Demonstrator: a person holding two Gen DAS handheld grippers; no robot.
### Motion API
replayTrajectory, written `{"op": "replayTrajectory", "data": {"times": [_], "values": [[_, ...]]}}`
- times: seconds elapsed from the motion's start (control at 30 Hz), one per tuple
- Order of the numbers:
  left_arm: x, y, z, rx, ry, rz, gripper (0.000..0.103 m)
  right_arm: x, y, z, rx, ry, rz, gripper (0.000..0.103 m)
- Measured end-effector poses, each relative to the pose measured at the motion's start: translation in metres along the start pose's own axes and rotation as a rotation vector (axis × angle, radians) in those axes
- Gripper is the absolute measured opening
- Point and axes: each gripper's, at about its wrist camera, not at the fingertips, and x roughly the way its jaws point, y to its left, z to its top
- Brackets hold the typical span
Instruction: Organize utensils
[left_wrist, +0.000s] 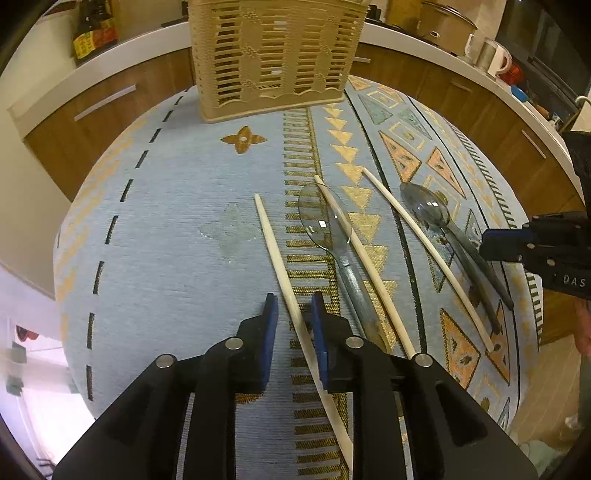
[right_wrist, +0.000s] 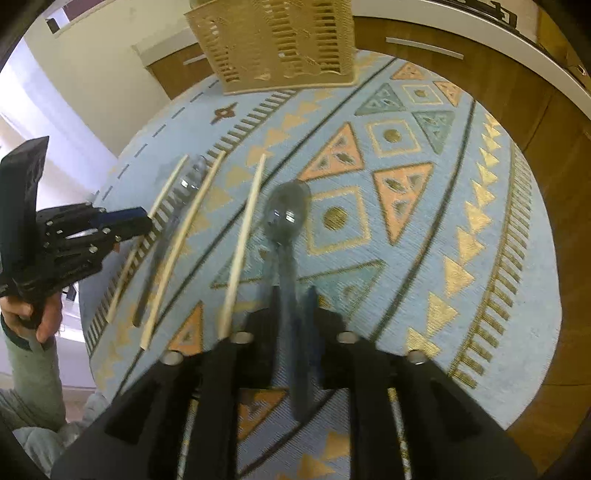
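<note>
Three pale chopsticks and two clear grey spoons lie on a round table with a blue patterned cloth (left_wrist: 177, 206). My left gripper (left_wrist: 293, 306) is open, and the leftmost chopstick (left_wrist: 275, 254) runs between its blue pads without being pressed. A spoon (left_wrist: 317, 218) lies crossed by the middle chopstick (left_wrist: 351, 240). My right gripper (right_wrist: 294, 295) straddles the handle of the other spoon (right_wrist: 288, 210). That view is blurred, but the pads seem to stand just off the handle. A tan slotted utensil basket (left_wrist: 273, 55) stands at the table's far edge.
Wooden cabinets with a white counter (left_wrist: 110, 74) curve behind the table, carrying a dark bottle (left_wrist: 92, 29), a pot (left_wrist: 447, 26) and a kettle (left_wrist: 495, 59). A person's hand (right_wrist: 33, 317) holds the left gripper (right_wrist: 146, 219). The cloth's right half lies beyond the utensils.
</note>
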Motion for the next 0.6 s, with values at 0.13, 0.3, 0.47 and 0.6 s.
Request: {"op": "replayTrajectory", "data": {"times": [0.13,0.3,0.47,0.6], "values": [[0.001,-0.002,0.001,0.004,0.005,-0.006,0.024,0.000,0.002,-0.007,-0.033,0.006,-0.005,0.035],[-0.001,0.001,0.001,0.002,0.012,0.007,0.024,0.008,0.013,-0.011,-0.106,0.043,-0.097,0.032],[0.002,0.001,0.002,0.010,0.030,0.000,0.026,0.016,0.013,0.005,-0.089,0.061,-0.096,0.027],[0.007,-0.007,0.009,0.034,0.050,0.010,0.031,0.026,0.015,0.026,-0.065,0.067,-0.089,0.027]]}}
